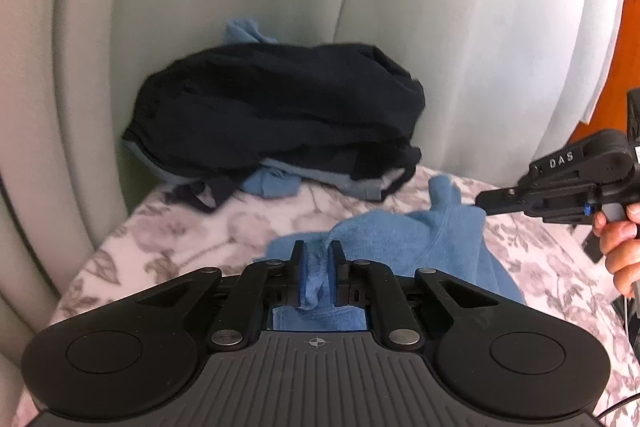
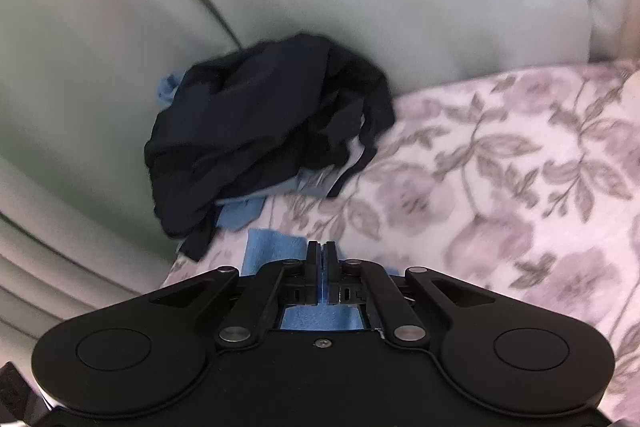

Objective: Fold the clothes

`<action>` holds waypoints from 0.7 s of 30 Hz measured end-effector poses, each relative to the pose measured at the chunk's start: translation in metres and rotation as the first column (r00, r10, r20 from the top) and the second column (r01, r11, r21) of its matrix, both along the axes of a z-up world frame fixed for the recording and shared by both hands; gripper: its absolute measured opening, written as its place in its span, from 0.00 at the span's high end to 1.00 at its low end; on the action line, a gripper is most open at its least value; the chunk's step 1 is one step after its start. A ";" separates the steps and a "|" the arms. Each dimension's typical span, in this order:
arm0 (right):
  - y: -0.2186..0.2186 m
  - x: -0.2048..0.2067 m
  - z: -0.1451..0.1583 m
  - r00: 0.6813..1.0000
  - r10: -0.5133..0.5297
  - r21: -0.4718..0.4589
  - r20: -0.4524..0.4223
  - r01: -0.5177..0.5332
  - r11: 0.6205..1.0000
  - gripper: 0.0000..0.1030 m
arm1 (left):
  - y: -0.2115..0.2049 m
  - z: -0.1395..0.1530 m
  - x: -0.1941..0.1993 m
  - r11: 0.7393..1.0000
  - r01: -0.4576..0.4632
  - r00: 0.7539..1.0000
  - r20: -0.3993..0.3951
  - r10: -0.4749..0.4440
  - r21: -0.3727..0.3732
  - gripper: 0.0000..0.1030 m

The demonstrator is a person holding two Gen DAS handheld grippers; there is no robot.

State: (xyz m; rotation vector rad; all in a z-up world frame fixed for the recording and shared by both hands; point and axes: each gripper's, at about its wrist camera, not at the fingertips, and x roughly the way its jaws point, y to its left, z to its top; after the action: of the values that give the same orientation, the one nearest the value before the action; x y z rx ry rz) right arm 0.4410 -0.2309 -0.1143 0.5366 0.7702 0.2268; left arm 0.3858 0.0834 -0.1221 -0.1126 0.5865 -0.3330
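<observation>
Blue garment [image 1: 404, 239] pinched by left hand-held gripper [image 1: 318, 267] and right hand-held gripper [image 2: 322, 269], both clamped narrow on fabric; dark clothes pile [image 1: 276, 115] behind on floral bedspread [image 2: 500, 167].

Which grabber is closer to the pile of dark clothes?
Hard to say; maybe the right. Both grippers, left and right, are shut on the blue cloth, short of the dark pile.

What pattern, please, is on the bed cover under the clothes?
The bed cover is pale pink with a greyish-mauve print of flowers and leaves, clearest in the right wrist view.
</observation>
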 end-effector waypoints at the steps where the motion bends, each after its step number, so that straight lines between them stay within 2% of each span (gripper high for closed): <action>1: -0.001 0.000 0.001 1.000 -0.006 0.000 0.008 0.006 1.000 0.99 | 0.001 0.002 -0.001 1.000 -0.006 1.000 0.007 0.006 0.000 0.92; 5: 0.000 0.001 0.004 0.999 -0.013 -0.013 0.031 0.014 1.000 0.99 | -0.001 0.003 0.001 0.999 -0.037 0.999 0.025 0.036 0.035 0.92; 11: 0.012 0.009 -0.005 1.000 -0.017 -0.074 0.023 0.019 0.997 0.99 | -0.003 -0.018 0.020 0.997 -0.064 0.996 -0.055 0.066 0.045 0.92; 16: 0.019 0.015 -0.015 1.000 -0.001 -0.108 -0.010 0.000 0.994 0.99 | -0.005 -0.023 0.024 0.996 -0.066 0.994 -0.080 0.070 0.055 0.92; 17: 0.020 0.014 -0.016 1.000 0.004 -0.106 -0.013 -0.005 0.994 0.98 | -0.004 -0.022 0.023 0.997 -0.062 0.994 -0.083 0.066 0.050 0.91; 19: 0.016 0.011 -0.013 1.000 0.010 -0.083 -0.007 -0.011 0.996 0.86 | -0.001 -0.017 0.020 0.998 -0.055 0.995 -0.085 0.057 0.031 0.90; 21: 0.010 0.005 -0.007 1.000 0.017 -0.062 0.011 -0.017 0.998 0.86 | 0.002 -0.007 0.014 0.999 -0.048 0.996 -0.075 0.049 0.015 0.88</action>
State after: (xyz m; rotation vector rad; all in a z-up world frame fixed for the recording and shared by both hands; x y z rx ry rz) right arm 0.4463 -0.2212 -0.1209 0.4697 0.7680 0.2209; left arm 0.4000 0.0856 -0.1292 -0.1265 0.6594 -0.2785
